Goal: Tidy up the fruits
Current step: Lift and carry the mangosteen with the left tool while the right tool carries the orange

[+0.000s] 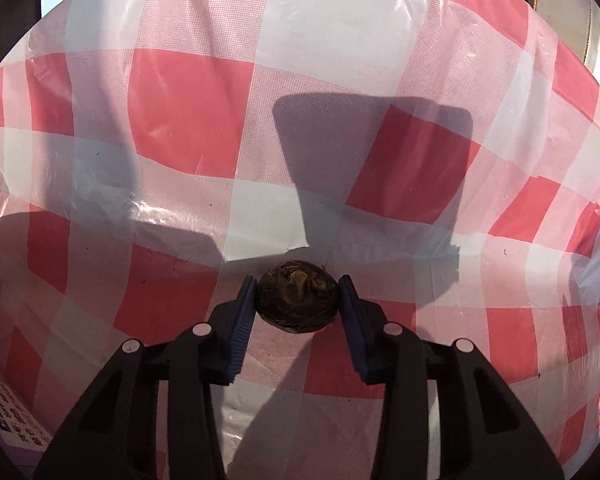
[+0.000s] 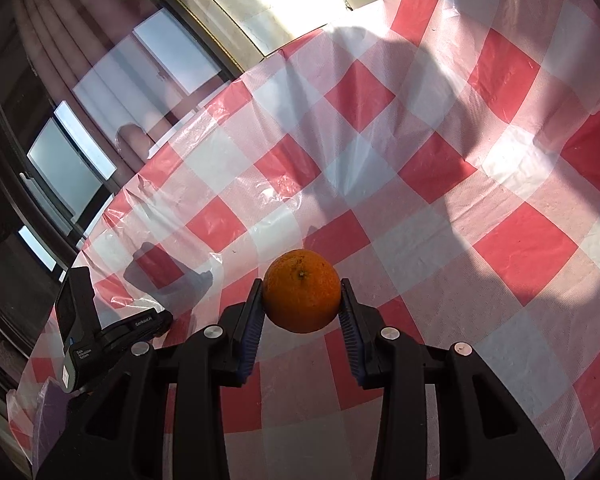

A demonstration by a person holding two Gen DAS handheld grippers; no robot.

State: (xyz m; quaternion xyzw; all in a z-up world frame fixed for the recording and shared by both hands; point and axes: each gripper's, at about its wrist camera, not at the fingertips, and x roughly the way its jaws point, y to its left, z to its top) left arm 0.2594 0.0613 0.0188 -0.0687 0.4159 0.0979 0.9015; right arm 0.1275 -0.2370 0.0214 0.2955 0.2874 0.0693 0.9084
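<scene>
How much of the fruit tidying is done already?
Done: nothing looks sorted yet; no bowl or basket shows in either view. In hand: the left gripper is shut on a dark brown fruit, and the right gripper is shut on an orange, both held over the red-checked tablecloth. Left: both fruits still need setting down wherever they belong, which is out of sight.

The dark round fruit (image 1: 298, 297) sits so deep in shade that I cannot name its kind, and its flanks hide behind the blue pads (image 1: 242, 328). At the near left edge a printed card (image 1: 8, 412) is cut off, its marks too small to read. Beyond the tablecloth (image 2: 420, 184), the window glass (image 2: 100, 92) shows only blurred reflections.
</scene>
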